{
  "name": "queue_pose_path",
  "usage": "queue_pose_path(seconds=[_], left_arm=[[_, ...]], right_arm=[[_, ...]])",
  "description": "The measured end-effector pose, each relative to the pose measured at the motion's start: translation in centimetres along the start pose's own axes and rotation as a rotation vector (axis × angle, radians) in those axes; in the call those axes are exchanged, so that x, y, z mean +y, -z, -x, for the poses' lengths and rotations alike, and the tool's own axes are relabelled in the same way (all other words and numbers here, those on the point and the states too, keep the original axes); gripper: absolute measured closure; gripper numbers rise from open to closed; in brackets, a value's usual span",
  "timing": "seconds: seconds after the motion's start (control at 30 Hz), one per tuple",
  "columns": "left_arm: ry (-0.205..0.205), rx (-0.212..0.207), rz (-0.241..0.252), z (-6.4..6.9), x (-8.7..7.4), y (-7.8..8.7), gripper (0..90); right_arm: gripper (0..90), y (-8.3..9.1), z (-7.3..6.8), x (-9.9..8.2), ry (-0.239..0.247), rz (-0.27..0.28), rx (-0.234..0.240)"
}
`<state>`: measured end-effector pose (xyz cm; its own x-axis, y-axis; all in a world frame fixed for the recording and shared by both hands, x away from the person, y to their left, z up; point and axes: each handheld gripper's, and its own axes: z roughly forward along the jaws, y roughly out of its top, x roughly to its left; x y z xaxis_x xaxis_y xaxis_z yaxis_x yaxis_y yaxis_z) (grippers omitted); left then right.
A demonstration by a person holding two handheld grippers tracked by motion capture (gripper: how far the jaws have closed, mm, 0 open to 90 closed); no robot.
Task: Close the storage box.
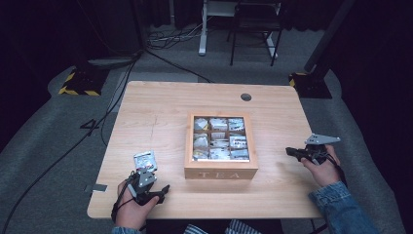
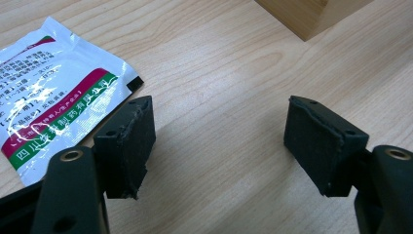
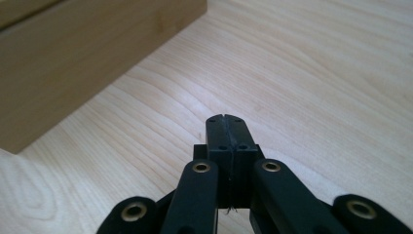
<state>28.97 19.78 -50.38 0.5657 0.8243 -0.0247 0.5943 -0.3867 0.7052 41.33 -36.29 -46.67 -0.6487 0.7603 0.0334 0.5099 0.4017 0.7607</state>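
Note:
A wooden tea box [image 1: 221, 168] marked TEA stands mid-table with its compartments full of sachets. A white sachet [image 1: 144, 160] with red and green bands lies flat on the table to the box's left. My left gripper [image 1: 158, 192] rests near the table's front edge just below that sachet. In the left gripper view the sachet [image 2: 53, 92] lies beside the left jaw, and the left gripper [image 2: 219, 141] stands open over bare wood with nothing between its jaws. My right gripper [image 1: 290, 151] is low over the table right of the box, and its jaws [image 3: 226, 122] are shut and empty.
A round cable hole [image 1: 246, 97] sits near the table's far edge. The box's corner [image 2: 311, 14] shows ahead of the left gripper, and the box's side wall [image 3: 73, 63] runs left of the right gripper. Cables, a chair and stands are on the floor beyond.

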Motion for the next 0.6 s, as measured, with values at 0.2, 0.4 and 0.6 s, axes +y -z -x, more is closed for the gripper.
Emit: queue_pose_path(seconds=[0.2, 0.4, 0.6], left_arm=[[0.001, 0.004, 0.001, 0.0, 0.0, 0.0, 27.8], [0.002, 0.005, 0.001, 0.1, 0.0, 0.0, 27.8], [0.006, 0.007, 0.001, 0.1, 0.0, 0.0, 27.7]], right_arm=[[90.0, -1.3, 0.2, -1.1, -0.008, -0.013, -0.019], [85.8, -2.4, 0.4, -2.2, -0.013, -0.012, -0.037], [76.2, -2.5, 0.5, -2.5, -0.023, 0.014, -0.035]])
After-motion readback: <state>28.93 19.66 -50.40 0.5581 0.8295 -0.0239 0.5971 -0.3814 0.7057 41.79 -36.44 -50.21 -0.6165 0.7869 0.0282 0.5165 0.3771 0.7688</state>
